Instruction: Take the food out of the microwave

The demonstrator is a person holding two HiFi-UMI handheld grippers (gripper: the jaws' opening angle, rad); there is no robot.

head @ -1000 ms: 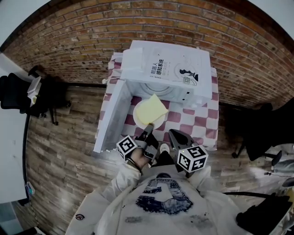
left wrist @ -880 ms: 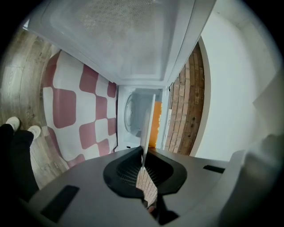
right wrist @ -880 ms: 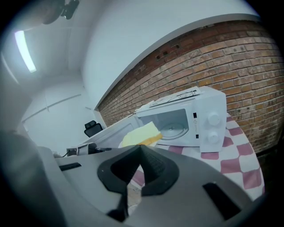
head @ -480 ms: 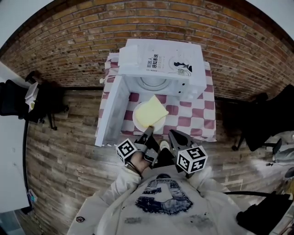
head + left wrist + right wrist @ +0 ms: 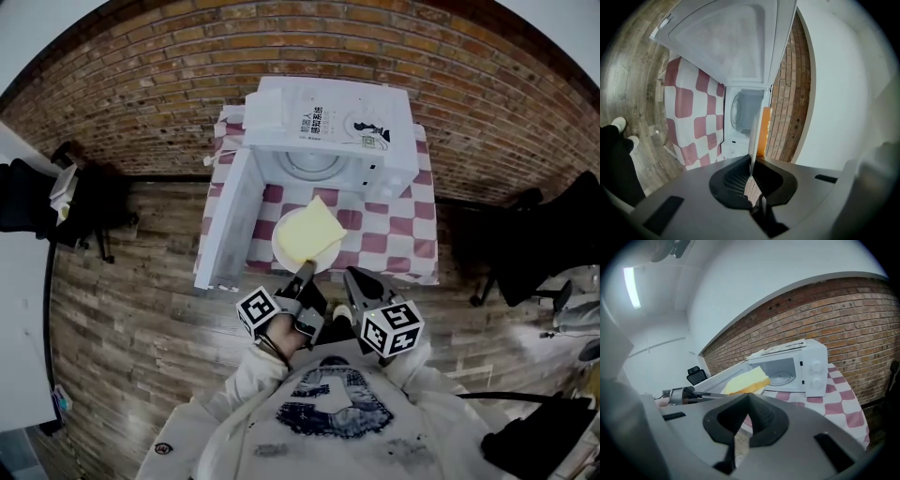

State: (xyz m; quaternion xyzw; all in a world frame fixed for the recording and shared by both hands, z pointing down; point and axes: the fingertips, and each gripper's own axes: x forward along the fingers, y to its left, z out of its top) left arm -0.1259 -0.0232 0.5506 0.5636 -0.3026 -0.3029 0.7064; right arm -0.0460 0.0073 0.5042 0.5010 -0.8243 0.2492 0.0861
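Observation:
A white plate (image 5: pixel 281 247) with a yellow slice of food (image 5: pixel 309 232) hangs over the front half of the checked tablecloth (image 5: pixel 398 234), outside the white microwave (image 5: pixel 328 122). The microwave's door (image 5: pixel 225 220) stands open to the left. My left gripper (image 5: pixel 305 272) is shut on the plate's near rim. In the left gripper view the plate (image 5: pixel 753 136) shows edge-on between the jaws, with the food (image 5: pixel 765 131) beside it. My right gripper (image 5: pixel 354 277) is to the right of the plate, shut and holding nothing. From the right gripper view (image 5: pixel 748 397) the food (image 5: pixel 747 379) sits in front of the microwave (image 5: pixel 787 366).
A brick wall (image 5: pixel 141 84) runs behind the small table. Black office chairs stand at the left (image 5: pixel 56 202) and the right (image 5: pixel 530 253) on the wooden floor (image 5: pixel 122 319). A white desk edge (image 5: pixel 19 309) lies at the far left.
The plate with the food has drawn back from the microwave toward the table's front edge, still in the left gripper. The right gripper drew back alongside it.

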